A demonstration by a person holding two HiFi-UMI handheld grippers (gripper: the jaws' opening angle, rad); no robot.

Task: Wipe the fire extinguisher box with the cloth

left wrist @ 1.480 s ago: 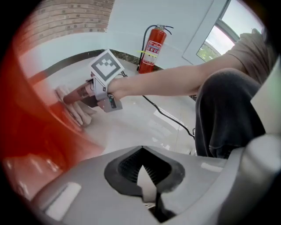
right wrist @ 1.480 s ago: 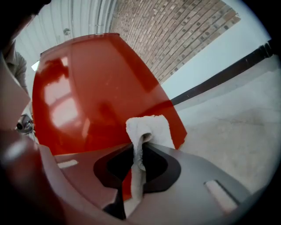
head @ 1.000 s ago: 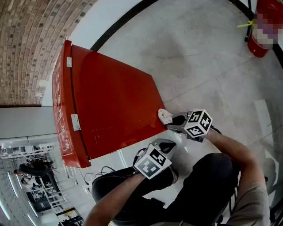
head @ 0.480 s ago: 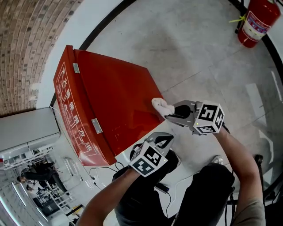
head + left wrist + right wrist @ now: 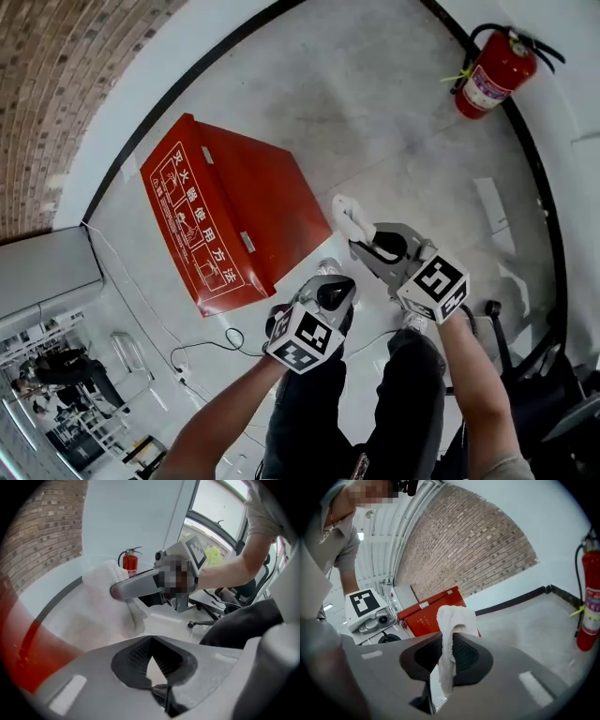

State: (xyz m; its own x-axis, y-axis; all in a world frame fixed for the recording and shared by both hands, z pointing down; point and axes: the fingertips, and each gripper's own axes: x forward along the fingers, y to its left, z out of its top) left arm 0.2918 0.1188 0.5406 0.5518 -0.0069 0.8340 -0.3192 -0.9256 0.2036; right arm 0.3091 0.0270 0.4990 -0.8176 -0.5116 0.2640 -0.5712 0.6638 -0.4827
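Observation:
The red fire extinguisher box (image 5: 267, 202) stands on the grey floor, its printed face turned to the left; it also shows in both gripper views (image 5: 423, 617) (image 5: 26, 656). My right gripper (image 5: 360, 240) is held in the air to the right of the box, shut on a white cloth (image 5: 347, 216) that pokes up between its jaws (image 5: 453, 620). That cloth touches nothing. My left gripper (image 5: 335, 292) hangs just below and left of it, above the person's legs, shut with nothing in it (image 5: 150, 641).
A red fire extinguisher (image 5: 490, 73) stands by the white wall at the top right. A brick wall (image 5: 66, 84) rises behind the box. A grey cabinet (image 5: 47, 272) and loose cables (image 5: 202, 349) lie at the left, a chair base (image 5: 511, 328) at the right.
Both grippers have risen well above the box, and the cloth has come off the box's right edge. The box now looks smaller and farther below.

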